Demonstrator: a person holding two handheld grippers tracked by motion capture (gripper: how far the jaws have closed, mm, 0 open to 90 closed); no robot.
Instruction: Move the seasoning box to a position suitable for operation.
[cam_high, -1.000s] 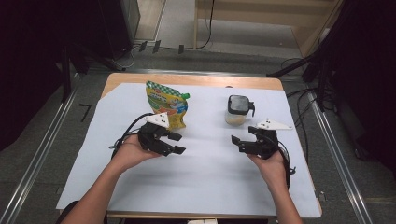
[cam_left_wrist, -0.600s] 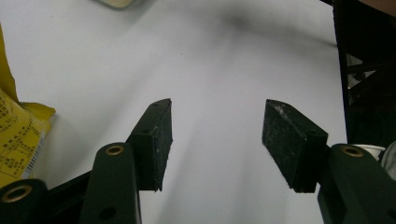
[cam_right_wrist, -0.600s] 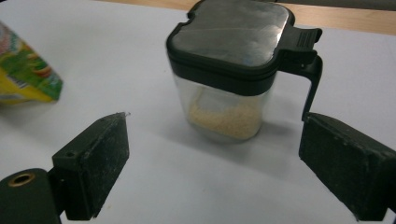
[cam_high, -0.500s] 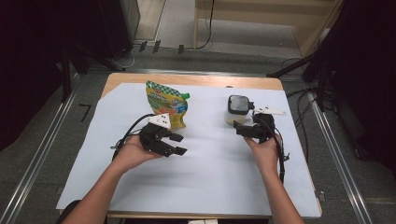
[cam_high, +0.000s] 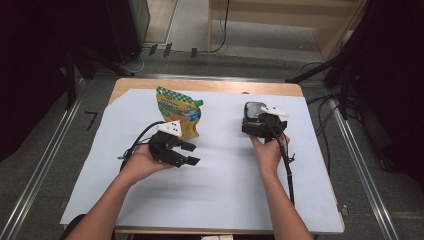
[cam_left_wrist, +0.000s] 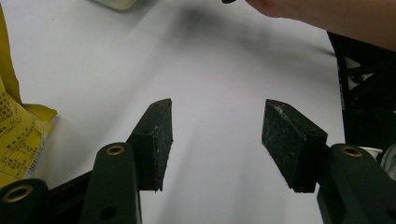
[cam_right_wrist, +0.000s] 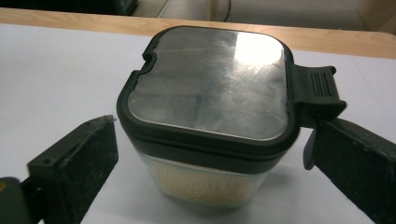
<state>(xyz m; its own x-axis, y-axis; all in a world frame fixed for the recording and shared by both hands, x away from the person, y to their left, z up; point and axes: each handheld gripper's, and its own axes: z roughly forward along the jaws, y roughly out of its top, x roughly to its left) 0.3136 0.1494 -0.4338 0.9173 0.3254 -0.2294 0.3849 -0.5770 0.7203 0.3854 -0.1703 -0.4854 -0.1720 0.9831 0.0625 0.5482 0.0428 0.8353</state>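
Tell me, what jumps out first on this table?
The bright yellow-and-green pouch lies toward the far left of the white sheet, just beyond the left tongs, which stand open on nothing. At the far right, the right tongs stand open on either side of a clear container with a dark-rimmed clip lid.

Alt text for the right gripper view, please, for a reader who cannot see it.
A clear square plastic container with a black-rimmed shiny lid and a side latch stands on the white table cover, part-filled with something pale. The right gripper has its two black jaws open on either side of it, not gripping.
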